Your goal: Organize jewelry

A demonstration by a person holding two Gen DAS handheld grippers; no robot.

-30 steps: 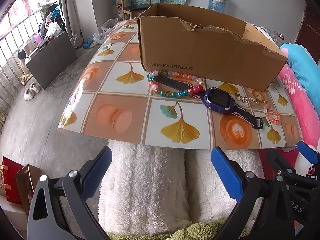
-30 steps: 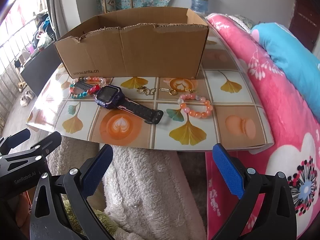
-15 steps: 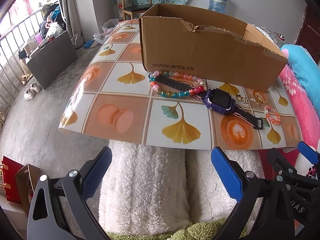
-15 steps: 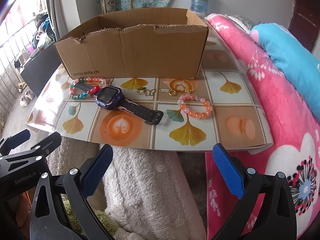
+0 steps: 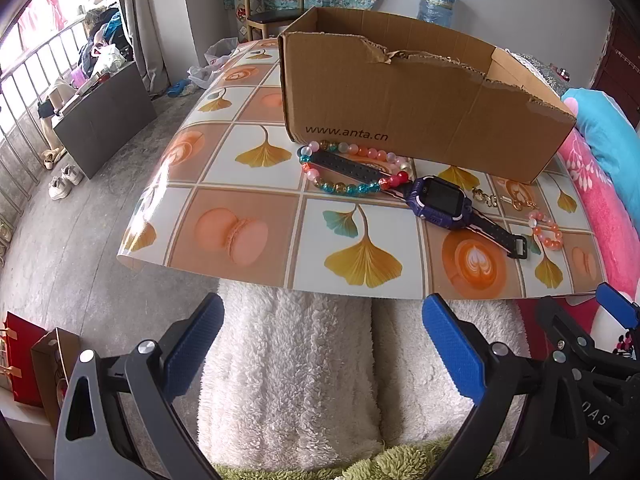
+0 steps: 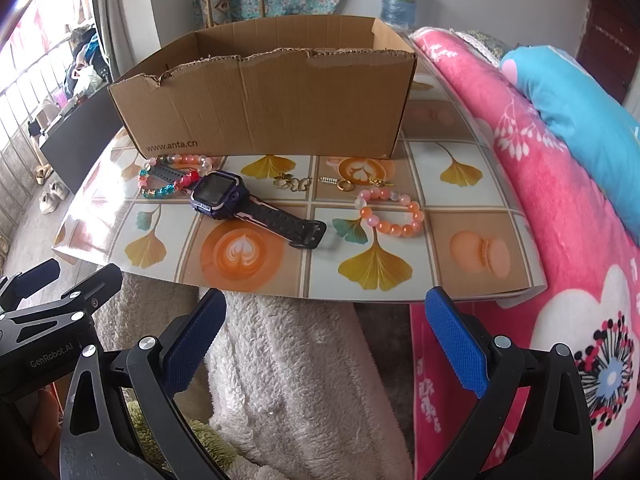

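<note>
A torn cardboard box [image 5: 420, 120] [image 6: 264, 112] stands open-topped on a tiled-pattern board [image 5: 248, 232] [image 6: 472, 248]. In front of it lie a purple watch with a black strap [image 5: 442, 200] [image 6: 224, 196], a multicoloured bead bracelet [image 5: 344, 168] [image 6: 172, 178] looped over the strap's far end, an orange bead bracelet [image 5: 546, 230] [image 6: 390, 212], and small gold pieces [image 5: 502, 200] [image 6: 316, 184]. My left gripper [image 5: 320, 324] hangs open below the board's near edge, over white fleece. My right gripper [image 6: 322, 316] is open too, holding nothing, just short of the board edge.
White fleece [image 5: 304, 360] covers the person's lap below the board. A pink and blue blanket [image 6: 560, 168] borders the right side. A chair [image 5: 272, 4] and water jug [image 5: 438, 0] stand behind the box. Floor, shoes and a dark panel [image 5: 100, 120] lie left.
Both views have crept slightly closer to the board. The items on it have not moved, and both grippers stay open.
</note>
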